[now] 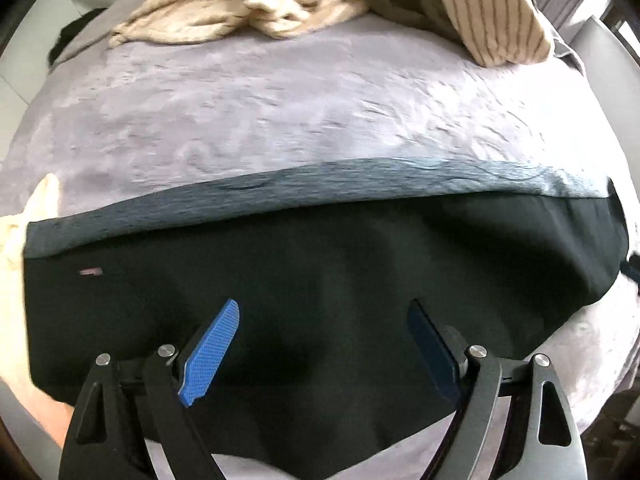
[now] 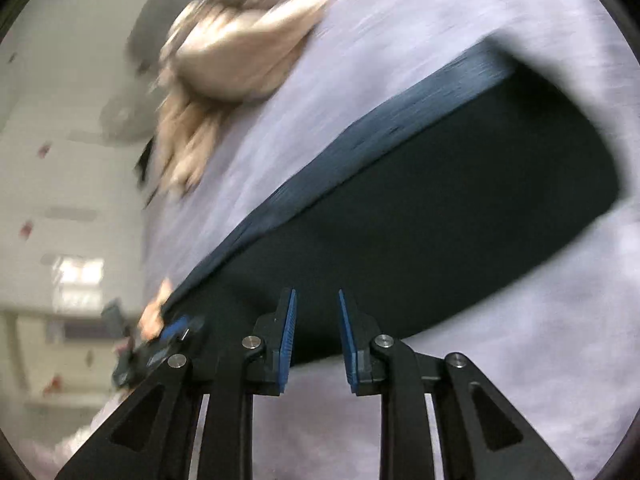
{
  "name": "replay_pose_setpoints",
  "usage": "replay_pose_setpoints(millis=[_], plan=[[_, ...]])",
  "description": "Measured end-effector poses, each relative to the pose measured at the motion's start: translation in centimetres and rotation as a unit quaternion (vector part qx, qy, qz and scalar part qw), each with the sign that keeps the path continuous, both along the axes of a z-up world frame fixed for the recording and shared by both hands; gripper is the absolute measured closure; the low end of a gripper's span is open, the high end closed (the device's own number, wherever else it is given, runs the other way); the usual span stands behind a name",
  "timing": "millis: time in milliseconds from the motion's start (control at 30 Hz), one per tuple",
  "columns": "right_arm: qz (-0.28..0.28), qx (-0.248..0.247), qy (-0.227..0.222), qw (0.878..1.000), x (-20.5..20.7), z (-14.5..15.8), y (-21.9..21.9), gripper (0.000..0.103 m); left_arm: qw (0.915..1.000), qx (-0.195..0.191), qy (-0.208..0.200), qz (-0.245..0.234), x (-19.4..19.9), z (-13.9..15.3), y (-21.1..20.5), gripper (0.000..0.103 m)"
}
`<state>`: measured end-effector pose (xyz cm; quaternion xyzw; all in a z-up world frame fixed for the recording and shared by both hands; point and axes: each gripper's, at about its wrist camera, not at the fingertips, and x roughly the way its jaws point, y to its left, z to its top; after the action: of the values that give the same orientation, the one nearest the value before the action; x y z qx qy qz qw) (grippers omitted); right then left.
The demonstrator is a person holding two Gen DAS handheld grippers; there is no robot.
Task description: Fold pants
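Observation:
Black pants [image 1: 320,280] lie flat on a lavender bed sheet [image 1: 280,112], with a grey-blue waistband [image 1: 280,192] along the far edge. My left gripper [image 1: 324,308] hovers over the near part of the pants, jaws wide open and empty. In the right wrist view the pants [image 2: 440,208] run diagonally with the waistband [image 2: 360,136] on the upper left. My right gripper [image 2: 317,294] is above the pants' near edge, jaws partly open with a narrow gap, holding nothing. The left gripper [image 2: 168,336] shows blurred at the pants' left end.
A crumpled beige garment [image 1: 248,4] and a striped cushion [image 1: 492,16] lie at the far side of the bed. More beige cloth [image 1: 24,216] sits at the left edge. In the right wrist view the beige garment [image 2: 232,52] lies beyond the pants, and the floor [image 2: 60,160] is left.

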<state>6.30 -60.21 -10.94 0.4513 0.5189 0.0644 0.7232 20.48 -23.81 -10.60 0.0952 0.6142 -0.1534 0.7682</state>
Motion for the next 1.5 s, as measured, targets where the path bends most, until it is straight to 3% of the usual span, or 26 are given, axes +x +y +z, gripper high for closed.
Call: replay_pose_setpoints(millis=[67, 200, 333, 400, 500, 600, 733, 800, 833, 867, 1100, 1133, 1167, 1200, 1300, 1400, 1500], plan=[[0.039, 0.052, -0.001, 0.998, 1.0, -0.9, 4.5, 0.077, 0.9997, 0.013, -0.005, 0.021, 0.8, -0.4, 3.4, 0.016], [0.111, 0.171, 0.025, 0.979, 2.9, -4.6, 15.0, 0.077, 0.9965, 0.042, -0.017, 0.071, 1.3, -0.9, 10.3, 0.016], [0.111, 0.232, 0.058, 0.965, 3.7, -8.5, 21.4, 0.077, 0.9917, 0.076, -0.025, 0.1, 1.9, -2.7, 15.6, 0.016], [0.101, 0.242, 0.064, 0.963, 4.0, -9.4, 22.6, 0.077, 0.9954, 0.033, -0.011, 0.09, 1.8, -3.8, 17.4, 0.016], [0.087, 0.247, 0.058, 0.963, 4.2, -9.5, 23.1, 0.077, 0.9975, 0.034, -0.015, 0.06, 1.4, -4.0, 17.3, 0.016], [0.067, 0.242, 0.052, 0.967, 4.7, -9.3, 22.7, 0.077, 0.9978, 0.015, -0.013, 0.063, 1.9, -4.3, 17.9, 0.016], [0.06, 0.238, 0.079, 0.966, 4.7, -9.5, 22.8, 0.077, 0.9982, 0.007, -0.01, 0.058, 2.3, -4.7, 18.2, 0.016], [0.075, 0.224, 0.075, 0.969, 4.3, -8.6, 22.8, 0.063, 0.9985, 0.004, -0.007, 0.053, 2.3, -4.6, 18.5, 0.016], [0.081, 0.212, 0.075, 0.971, 4.0, -8.2, 22.9, 0.049, 0.9987, 0.004, -0.008, 0.051, 2.3, -4.7, 18.4, 0.016], [0.081, 0.204, 0.078, 0.973, 4.0, -8.2, 23.1, 0.042, 0.9988, 0.005, -0.009, 0.049, 2.3, -4.7, 18.6, 0.016], [0.043, 0.209, 0.083, 0.973, 4.0, -9.8, 22.7, 0.042, 0.9985, 0.01, -0.01, 0.053, 2.1, -4.7, 17.6, 0.015], [0.037, 0.212, 0.085, 0.973, 3.9, -9.9, 22.9, 0.049, 0.9986, 0.009, -0.01, 0.052, 1.9, -4.6, 17.5, 0.015], [0.029, 0.215, 0.085, 0.973, 3.9, -10.0, 22.7, 0.077, 0.9986, 0.009, -0.01, 0.05, 1.7, -4.6, 17.5, 0.015], [0.026, 0.211, 0.082, 0.974, 4.0, -9.8, 22.8, 0.094, 0.9988, 0.009, -0.009, 0.048, 1.6, -4.4, 17.5, 0.015], [0.035, 0.192, 0.064, 0.979, 4.9, -7.6, 22.9, 0.094, 0.9993, 0.009, -0.002, 0.036, 1.5, -4.0, 17.7, 0.015], [0.072, 0.142, 0.038, 0.986, 4.6, -4.8, 24.4, 0.094, 0.9997, 0.007, -0.001, 0.024, 1.5, -3.9, 17.7, 0.015], [0.078, 0.109, 0.077, 0.988, 3.2, -7.1, 24.7, 0.095, 0.9997, 0.016, -0.006, 0.018, 1.3, -4.2, 17.3, 0.015]])
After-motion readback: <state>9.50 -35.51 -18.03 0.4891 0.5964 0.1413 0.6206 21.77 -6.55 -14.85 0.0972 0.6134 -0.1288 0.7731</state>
